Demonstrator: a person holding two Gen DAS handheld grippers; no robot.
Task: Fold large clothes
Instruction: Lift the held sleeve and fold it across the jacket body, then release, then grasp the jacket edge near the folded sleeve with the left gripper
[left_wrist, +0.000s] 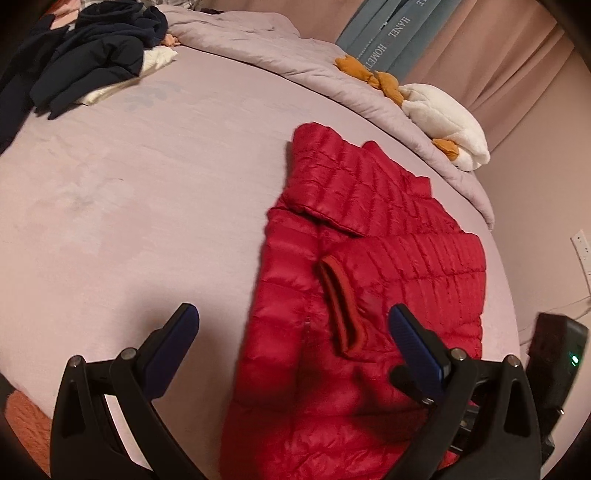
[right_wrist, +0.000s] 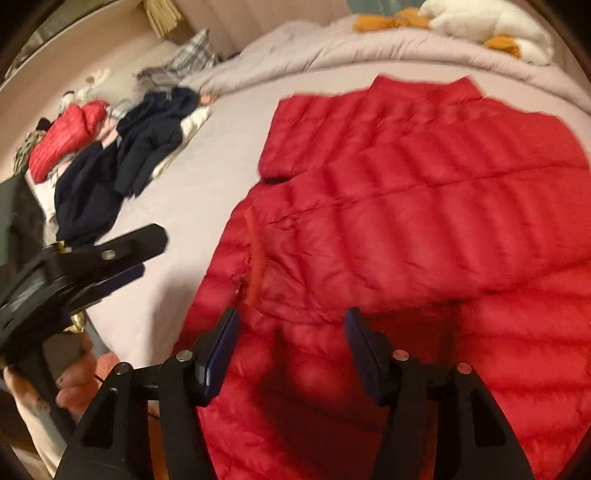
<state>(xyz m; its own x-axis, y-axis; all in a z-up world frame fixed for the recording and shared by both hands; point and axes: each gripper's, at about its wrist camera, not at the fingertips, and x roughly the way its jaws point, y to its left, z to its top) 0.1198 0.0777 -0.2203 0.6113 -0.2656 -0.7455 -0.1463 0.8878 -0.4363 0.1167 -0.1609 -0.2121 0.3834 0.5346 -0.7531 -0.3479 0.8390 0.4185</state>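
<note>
Lilac bedsheet (left_wrist: 129, 206), red puffer jacket (left_wrist: 369, 258) lying flat on it with sleeves folded in.

Left wrist view: the left gripper (left_wrist: 293, 317) hovers released, jaws wide, over the jacket's near edge; a dark clothes pile (left_wrist: 88, 62) sits far off, a plush toy (left_wrist: 443, 118) on the rumpled duvet (left_wrist: 295, 55). Right wrist view: the right gripper (right_wrist: 291, 321) hangs parted above the jacket, nothing gripped; a hand (right_wrist: 74, 380) holds the left gripper.

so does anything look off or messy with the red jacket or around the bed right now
The red puffer jacket lies flat with its sleeves folded in, nothing torn. The untidy spot is the far corner of the bed: dark navy clothes heaped unfolded. A plush toy sprawls on the bunched duvet.
</note>
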